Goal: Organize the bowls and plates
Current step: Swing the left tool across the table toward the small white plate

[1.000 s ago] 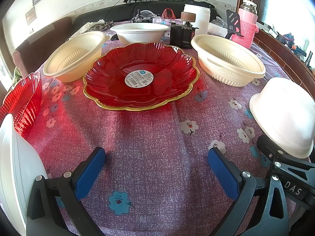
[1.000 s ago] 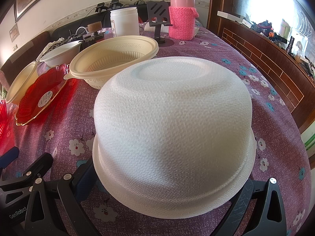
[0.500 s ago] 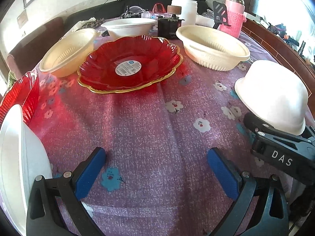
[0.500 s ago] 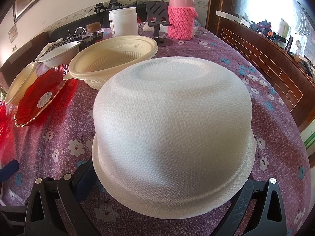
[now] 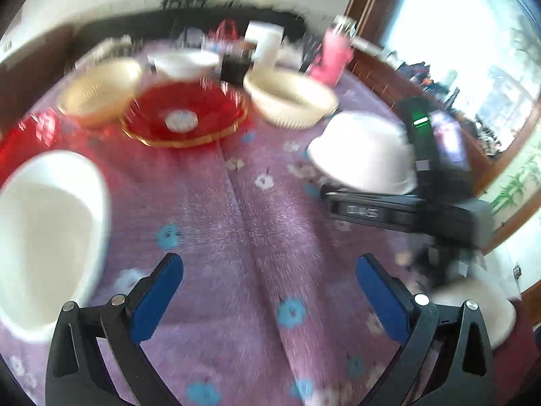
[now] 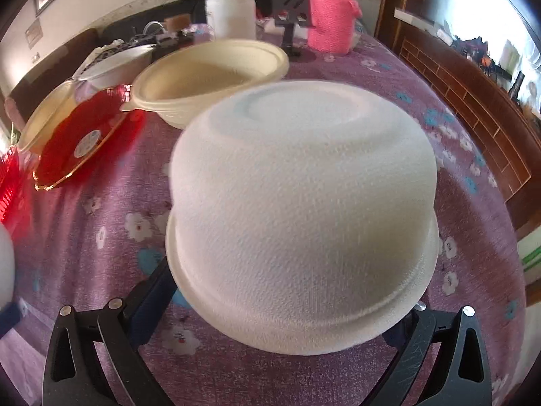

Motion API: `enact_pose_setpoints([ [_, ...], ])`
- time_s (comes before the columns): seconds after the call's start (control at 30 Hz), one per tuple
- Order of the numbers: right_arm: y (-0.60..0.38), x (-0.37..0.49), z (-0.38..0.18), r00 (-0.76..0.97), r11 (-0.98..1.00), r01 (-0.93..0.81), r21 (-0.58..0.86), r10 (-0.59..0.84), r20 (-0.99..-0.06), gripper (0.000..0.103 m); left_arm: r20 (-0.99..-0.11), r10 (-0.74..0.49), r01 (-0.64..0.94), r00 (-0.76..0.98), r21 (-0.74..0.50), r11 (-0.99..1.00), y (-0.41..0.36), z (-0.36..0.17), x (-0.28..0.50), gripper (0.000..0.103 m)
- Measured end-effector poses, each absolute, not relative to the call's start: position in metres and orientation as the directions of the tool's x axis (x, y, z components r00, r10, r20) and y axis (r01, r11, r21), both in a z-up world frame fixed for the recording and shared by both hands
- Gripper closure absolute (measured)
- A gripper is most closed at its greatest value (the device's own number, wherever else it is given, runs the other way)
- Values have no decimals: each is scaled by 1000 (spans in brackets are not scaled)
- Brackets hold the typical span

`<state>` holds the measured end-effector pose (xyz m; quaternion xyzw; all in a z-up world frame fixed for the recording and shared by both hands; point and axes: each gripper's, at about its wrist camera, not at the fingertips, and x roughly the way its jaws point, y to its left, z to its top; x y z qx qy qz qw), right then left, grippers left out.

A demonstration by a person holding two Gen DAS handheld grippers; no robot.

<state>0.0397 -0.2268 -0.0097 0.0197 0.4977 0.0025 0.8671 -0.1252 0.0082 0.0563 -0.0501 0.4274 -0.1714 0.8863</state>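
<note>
Right tool point(image 6: 287, 308): its dark fingers stand on either side of the rim of an upside-down white bowl point(image 6: 301, 209), which fills the middle of the right wrist view; whether they press on the rim or only flank it cannot be told. The left wrist view shows the same bowl point(image 5: 365, 155) at 2 o'clock with the right tool's black body just behind it.

Left tool point(image 5: 270, 294): blue-padded fingers spread wide, nothing between them, over bare cloth. This view is blurred.

Surface: a desk point(image 5: 257, 209) under a purple cloth printed with white and blue flowers. At 9 o'clock of the left tool lies a second white bowl point(image 5: 50, 233), open side up. At 11 o'clock sits a red plate with a gold rim point(image 5: 184, 118) and a round label at its centre. A cream bowl point(image 5: 98, 89) stands on the plate's left, another cream bowl point(image 5: 290, 96) on its right, and a white bowl point(image 5: 184, 62) beyond it. A second red dish point(image 6: 12, 182) shows at the left edge of the right wrist view.

Far edge of the desk: a white jar point(image 6: 230, 13), a bottle in a pink knitted sleeve point(image 6: 333, 20) and a small black stand point(image 6: 290, 10).

Room: a pale wall at 12 o'clock with a dark sofa below it; a wooden panel and a bright window at 2 o'clock.
</note>
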Motion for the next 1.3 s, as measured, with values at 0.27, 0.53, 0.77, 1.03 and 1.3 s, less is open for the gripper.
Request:
enact_pose_setpoints([
  [0.27, -257, -4, 23, 575, 987, 71, 147, 80, -814, 1, -628, -335, 247, 702, -227, 942, 82, 112, -172, 1],
  [0.53, -278, -72, 210, 877, 994, 28, 102, 25, -480, 1, -462, -309, 244, 831, -197, 950, 148, 246, -196, 1],
  [0.77, -273, -105, 367, 989, 989, 13, 144, 9, -150, 0, -388, -307, 244, 869, -205, 948, 181, 347, -188, 0],
  [1.03, -194, -119, 381, 992, 993, -30, -112, 16, -122, 0, -443, -333, 380, 832, 20, 925, 130, 342, -183, 3],
  [1.3, -259, -109, 377, 971, 994, 89, 68, -72, -226, 0, -341, -332, 339, 879, -41, 940, 153, 361, -190, 3],
])
